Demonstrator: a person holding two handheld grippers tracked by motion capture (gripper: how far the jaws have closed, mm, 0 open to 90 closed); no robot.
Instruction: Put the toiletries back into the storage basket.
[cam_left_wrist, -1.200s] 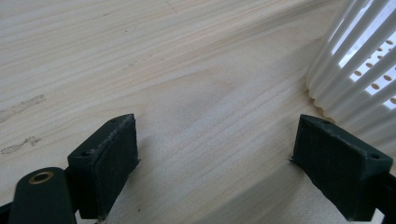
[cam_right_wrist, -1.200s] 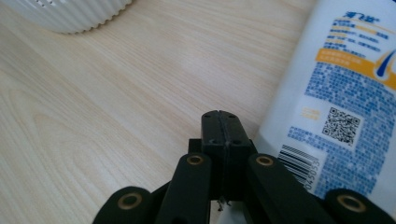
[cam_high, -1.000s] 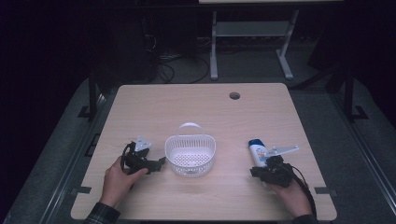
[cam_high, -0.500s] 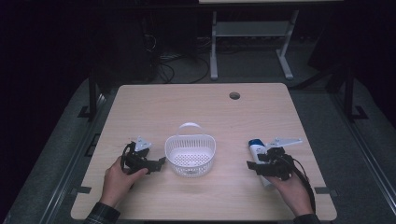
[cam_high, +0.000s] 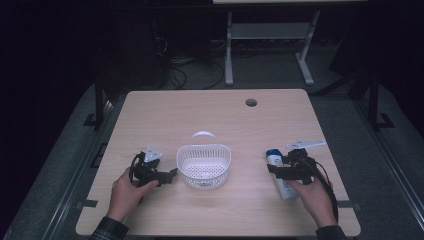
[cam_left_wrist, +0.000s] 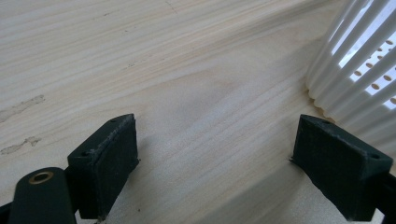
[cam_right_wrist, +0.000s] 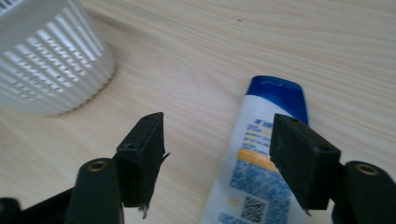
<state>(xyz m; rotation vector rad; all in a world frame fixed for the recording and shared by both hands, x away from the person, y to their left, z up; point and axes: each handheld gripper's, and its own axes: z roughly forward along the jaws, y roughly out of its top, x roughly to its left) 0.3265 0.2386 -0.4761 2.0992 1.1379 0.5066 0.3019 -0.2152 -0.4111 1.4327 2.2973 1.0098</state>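
A white bottle (cam_high: 274, 156) with a blue cap lies flat on the wooden table (cam_high: 215, 115), right of a white slatted basket (cam_high: 204, 165). My right gripper (cam_high: 274, 166) hovers just over the bottle (cam_right_wrist: 254, 140). Its jaws have just been opening, and in the right gripper view my right gripper (cam_right_wrist: 217, 126) is open and straddles the bottle's upper part without touching it. My left gripper (cam_high: 171, 173) rests left of the basket. In the left gripper view my left gripper (cam_left_wrist: 217, 126) stands open over bare wood, with the basket wall (cam_left_wrist: 355, 60) at its right.
The basket (cam_right_wrist: 46, 60) sits mid-table with a handle loop at its far side. A round cable hole (cam_high: 251, 102) is in the table's far right part. A metal stand (cam_high: 265, 30) is on the dark floor beyond the table.
The right gripper's jaws have spread apart and the hand has lifted slightly off the bottle, which still lies in the same spot. The left hand has kept still.
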